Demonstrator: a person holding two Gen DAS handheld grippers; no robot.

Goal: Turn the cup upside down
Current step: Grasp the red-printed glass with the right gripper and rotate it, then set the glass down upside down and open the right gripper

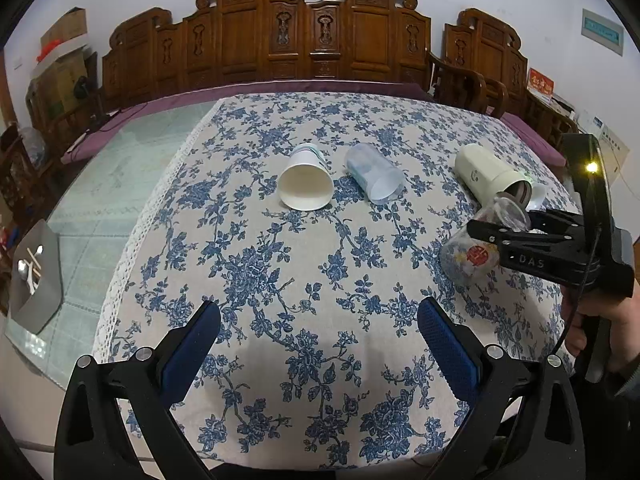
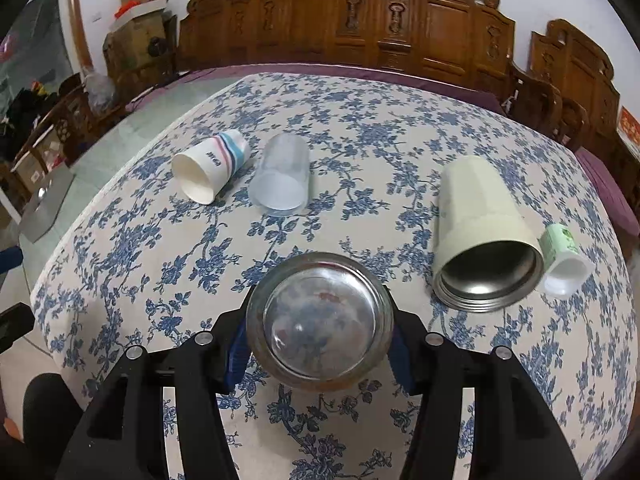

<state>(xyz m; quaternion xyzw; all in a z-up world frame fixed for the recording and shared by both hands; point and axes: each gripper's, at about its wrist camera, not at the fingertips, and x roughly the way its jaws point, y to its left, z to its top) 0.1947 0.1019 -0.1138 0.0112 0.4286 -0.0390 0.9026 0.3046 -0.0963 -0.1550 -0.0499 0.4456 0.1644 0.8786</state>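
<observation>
My right gripper (image 2: 318, 350) pinches the glass cup (image 2: 320, 322) mid-flip, left gripper (image 1: 318, 344) spread idle; next I set it rim-down on the tablecloth (image 2: 352, 160).

We see a clear, glossy glass cup (image 2: 320, 326) low in the right wrist frame, its thick base throwing reflections. It sits between matt black plastic jaws faced with blue, finely textured pads (image 1: 448, 346). The bench wears a matt woven cloth (image 2: 360, 136) printed with blue flowers, with a white lace edge at its left side. At right, a cream flask (image 2: 480, 216) looks smooth and satin outside, with a shiny metal lining. Toward the upper left lie a matt paper cup (image 2: 210, 166) and a frosted, translucent plastic cup (image 2: 282, 178). Across the top runs carved, polished dark wooden furniture (image 2: 360, 16).
</observation>
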